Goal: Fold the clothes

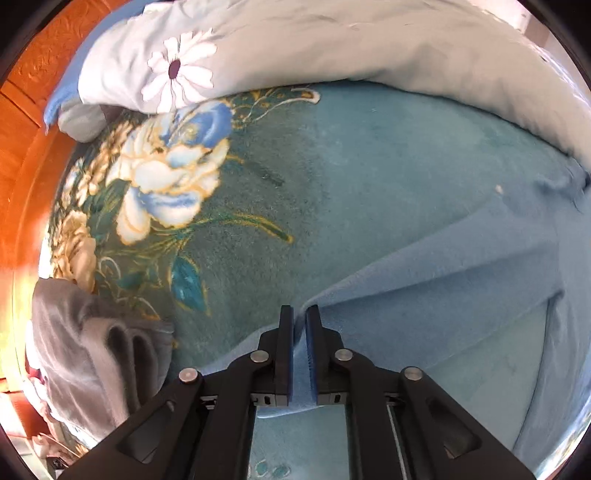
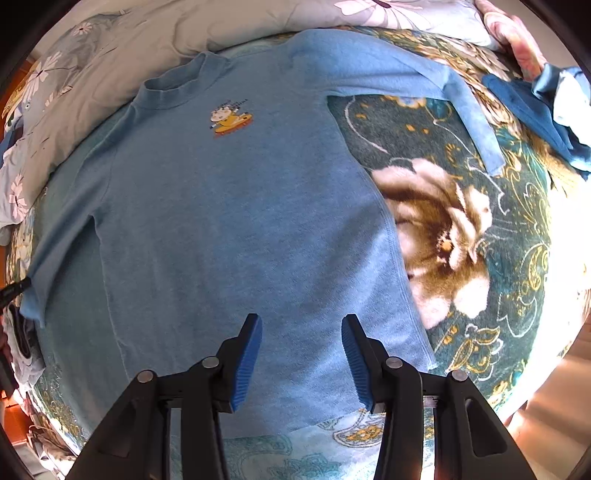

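Light-blue fleece long-sleeved shirt with a small cartoon print on its chest is lying face up on the teal floral plush blanket that is covering the bed. I am clenching my left hand-held gripper on the shirt's left sleeve, with a fold of blue cloth sitting between its closed blue pads. I am holding my right hand-held gripper released, jaws spread wide above the shirt's lower hem. Beyond the shirt's collar, a pale grey daisy-print quilt is bunching along the blanket's far edge. Right of the shirt, its other sleeve is stretching toward a crumpled dark-blue garment. A folded grey cloth is resting left of the left gripper.
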A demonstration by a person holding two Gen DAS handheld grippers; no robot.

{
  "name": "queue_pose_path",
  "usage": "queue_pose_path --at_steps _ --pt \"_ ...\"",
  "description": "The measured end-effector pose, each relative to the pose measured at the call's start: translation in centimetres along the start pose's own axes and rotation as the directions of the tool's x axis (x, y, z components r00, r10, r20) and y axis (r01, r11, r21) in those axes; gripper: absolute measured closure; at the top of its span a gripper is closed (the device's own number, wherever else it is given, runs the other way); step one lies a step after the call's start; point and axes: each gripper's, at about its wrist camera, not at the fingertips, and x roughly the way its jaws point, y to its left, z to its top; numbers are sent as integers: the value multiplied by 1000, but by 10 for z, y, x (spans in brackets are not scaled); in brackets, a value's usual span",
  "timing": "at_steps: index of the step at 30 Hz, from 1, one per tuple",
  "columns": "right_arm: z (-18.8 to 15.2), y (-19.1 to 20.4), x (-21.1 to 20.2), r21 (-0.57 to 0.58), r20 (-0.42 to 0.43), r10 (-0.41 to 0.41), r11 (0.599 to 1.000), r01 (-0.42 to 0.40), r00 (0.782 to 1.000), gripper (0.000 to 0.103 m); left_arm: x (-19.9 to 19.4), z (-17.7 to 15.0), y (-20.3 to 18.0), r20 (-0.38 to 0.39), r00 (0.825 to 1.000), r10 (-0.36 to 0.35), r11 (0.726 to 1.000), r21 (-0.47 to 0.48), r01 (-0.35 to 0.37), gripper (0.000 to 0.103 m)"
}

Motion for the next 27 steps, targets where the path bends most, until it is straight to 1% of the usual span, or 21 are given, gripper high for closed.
queue_pose_path --at_steps 2,4,5,6,7,8,9,10,11,12,14,16,18,20,21,24,27 --pt "-2 -5 -3 1 5 -8 1000 8 1000 55 -8 -5 0 17 1000 -7 1000 -10 8 94" --pt "-4 -11 -7 2 13 -19 1000 19 1000 55 -18 -15 -2 33 999 -17 1000 -22 18 83" --pt "-6 -16 -9 7 16 -28 1000 28 999 55 -23 -20 -3 40 999 -23 999 -29 24 73" --pt "-7 -21 -11 13 19 -37 999 36 999 55 -32 -28 -6 54 998 -44 998 -36 46 67" --pt "-9 -27 -14 22 21 -48 999 47 999 55 -43 -38 -9 70 995 -73 996 -43 76 64" --pt "-11 -36 -16 33 20 -59 998 58 998 55 -54 -47 -13 87 991 -101 993 -49 105 54" --pt "-12 -44 -15 45 14 -69 997 68 998 55 -63 -61 -21 97 986 -133 989 -50 138 39" --pt "-14 -53 -15 57 7 -78 995 77 997 55 -67 -71 -30 97 982 -163 985 -45 167 35" --pt "-15 -61 -15 69 1 -87 994 87 996 55 -67 -84 -43 73 976 -206 977 -33 209 34" --pt "-17 -70 -14 80 -7 -93 992 93 996 55 -67 -99 -59 41 966 -255 967 -19 256 33" --pt "-20 -84 -7 83 -28 -88 992 90 996 55 -62 -124 -91 -35 948 -317 948 14 317 33" --pt "-25 -95 1 78 -50 -85 993 89 995 55 -56 -150 -127 -118 931 -346 932 69 355 33" --pt "-28 -102 11 66 -69 -80 994 84 994 55 -53 -173 -160 -169 916 -364 912 133 387 33" --pt "-29 -109 19 64 -82 -64 996 69 995 55 -50 -189 -184 -199 913 -357 903 178 392 33" --pt "-29 -112 23 61 -84 -50 997 55 995 55 -48 -194 -191 -208 912 -353 902 184 391 33" --pt "-26 -116 35 33 -100 -17 999 21 995 55 -43 -204 -201 -226 913 -340 912 160 379 33" --pt "-23 -117 43 -8 -118 12 1000 -13 993 55 -43 -208 -201 -220 918 -330 924 126 362 33"
